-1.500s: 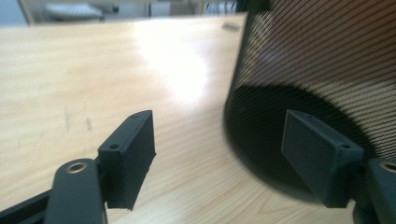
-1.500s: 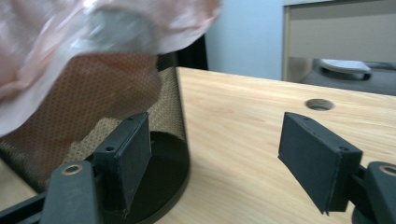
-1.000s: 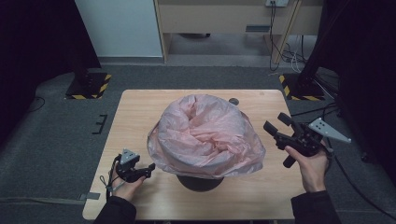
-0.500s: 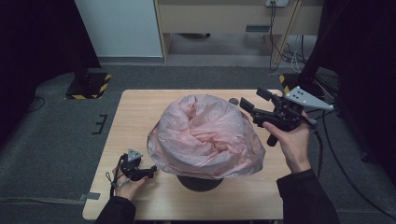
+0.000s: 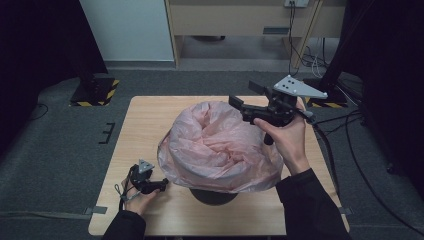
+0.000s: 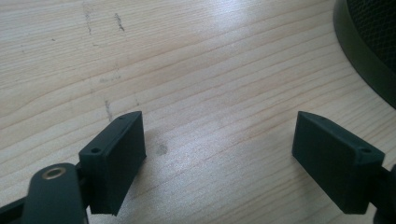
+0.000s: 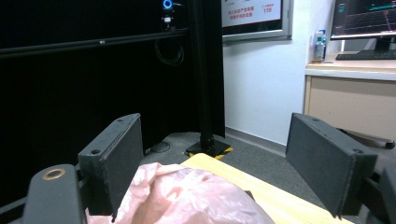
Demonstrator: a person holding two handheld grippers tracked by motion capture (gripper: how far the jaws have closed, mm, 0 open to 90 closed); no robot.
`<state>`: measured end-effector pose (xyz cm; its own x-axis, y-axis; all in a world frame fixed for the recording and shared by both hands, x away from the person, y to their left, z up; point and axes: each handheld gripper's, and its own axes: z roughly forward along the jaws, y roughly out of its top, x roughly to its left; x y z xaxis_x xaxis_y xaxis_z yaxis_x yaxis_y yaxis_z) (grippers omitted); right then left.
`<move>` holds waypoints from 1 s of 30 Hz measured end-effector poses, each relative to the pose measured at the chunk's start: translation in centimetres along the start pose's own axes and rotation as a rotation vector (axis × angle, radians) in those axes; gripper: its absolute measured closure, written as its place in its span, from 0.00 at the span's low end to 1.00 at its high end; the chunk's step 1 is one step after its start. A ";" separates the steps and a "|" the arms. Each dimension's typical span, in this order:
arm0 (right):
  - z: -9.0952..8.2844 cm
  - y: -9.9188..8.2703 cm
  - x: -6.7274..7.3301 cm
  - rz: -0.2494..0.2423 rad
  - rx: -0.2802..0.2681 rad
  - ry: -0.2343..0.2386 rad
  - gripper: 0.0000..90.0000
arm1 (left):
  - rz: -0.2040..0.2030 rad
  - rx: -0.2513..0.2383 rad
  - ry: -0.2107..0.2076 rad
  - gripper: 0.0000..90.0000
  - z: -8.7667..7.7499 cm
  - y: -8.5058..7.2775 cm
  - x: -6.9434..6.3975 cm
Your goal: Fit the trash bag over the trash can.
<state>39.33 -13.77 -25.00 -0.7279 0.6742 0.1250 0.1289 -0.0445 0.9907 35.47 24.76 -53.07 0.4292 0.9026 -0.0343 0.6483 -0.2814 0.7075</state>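
A pink plastic bag (image 5: 220, 145) is draped over a dark round bin (image 5: 215, 196) in the middle of the wooden table (image 5: 145, 125). My left gripper (image 5: 162, 186) rests low at the table's front left, pointing at the bin's base. In the left gripper view its jaws (image 6: 219, 163) stand wide apart over bare wood, and they have just been opening with nothing between them. The bin's dark wall (image 6: 369, 51) lies ahead on the right. My right gripper (image 5: 246, 96) is held in the air above the bag's far right side, open. In the right gripper view (image 7: 215, 163) the bag (image 7: 187, 196) lies below the empty jaws.
A striped yellow-black pole base (image 5: 95, 90) stands on the floor at the back left. A wooden cabinet (image 5: 240, 20) is behind the table, and cables (image 5: 320, 65) run down at the back right. A black post (image 7: 205, 70) rises beyond the table's far corner.
My right gripper has risen from the table's right edge and swung left and back over the bag. The left gripper stays where it was, its jaws slightly wider.
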 end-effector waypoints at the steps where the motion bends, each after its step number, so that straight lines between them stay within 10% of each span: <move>1: 0.4 0.3 0.3 0.012 -0.004 0.007 0.21 | -0.001 -0.002 0.001 0.18 0.0 0.0 0.0; 17: 4.8 0.3 3.6 0.021 0.046 0.093 0.21 | 0.008 0.005 -0.002 0.18 0.0 0.0 0.0; 30: 8.2 -4.3 5.4 -0.067 0.300 0.126 0.24 | 0.009 0.006 -0.003 0.18 0.0 0.0 0.0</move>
<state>40.37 -3.95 -29.06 -0.8168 0.5706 0.0848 0.2572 0.2286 0.9389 35.48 24.73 -53.05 0.4367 0.8991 -0.0295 0.6480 -0.2917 0.7036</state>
